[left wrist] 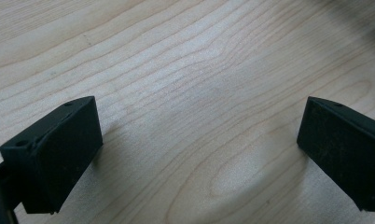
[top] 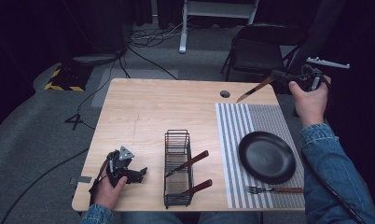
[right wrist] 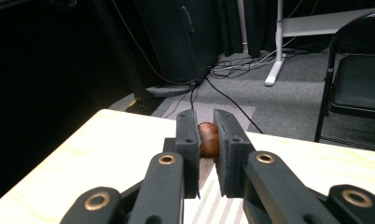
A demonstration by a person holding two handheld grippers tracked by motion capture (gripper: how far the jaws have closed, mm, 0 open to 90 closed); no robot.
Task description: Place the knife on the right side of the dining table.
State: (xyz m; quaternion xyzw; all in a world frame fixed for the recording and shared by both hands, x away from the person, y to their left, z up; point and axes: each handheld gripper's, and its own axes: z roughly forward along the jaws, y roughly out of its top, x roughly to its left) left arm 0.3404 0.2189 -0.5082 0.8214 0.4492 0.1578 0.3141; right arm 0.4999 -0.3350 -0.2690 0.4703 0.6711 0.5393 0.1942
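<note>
A: What sits closest in the high view?

B: The left gripper (top: 140, 173), in a hand at about seven o'clock on the table (top: 148, 107). In the left gripper view its two blocky black fingers (left wrist: 55, 154) stand wide apart with nothing between them, just pale wood grain below.

A: And the thing being handled?

B: A knife (top: 253, 89) with a wooden handle and a slim metal blade. It is held up over the table's far right corner, near one o'clock, blade pointing down and left toward the round cable hole (top: 225, 94).

A: What grips it?

B: The right gripper (top: 275, 74). In the right gripper view (right wrist: 206, 140) its matte black fingers (right wrist: 189, 140) are clamped on the rounded, glossy brown handle end (right wrist: 208, 139), squeezed in from both sides.

A: What lies around it?

B: Below the knife, a striped placemat (top: 232, 140) covers the right side of the table. A round black plate (top: 267, 156) lies on it at about four o'clock, and a fork (top: 274, 190) with a wooden handle lies flat just nearer than the plate.

A: And in the middle?

B: A black wire caddy (top: 177, 140) stands at six o'clock, with two wooden handles (top: 195, 161) sticking out of it, tilted to the right.
</note>
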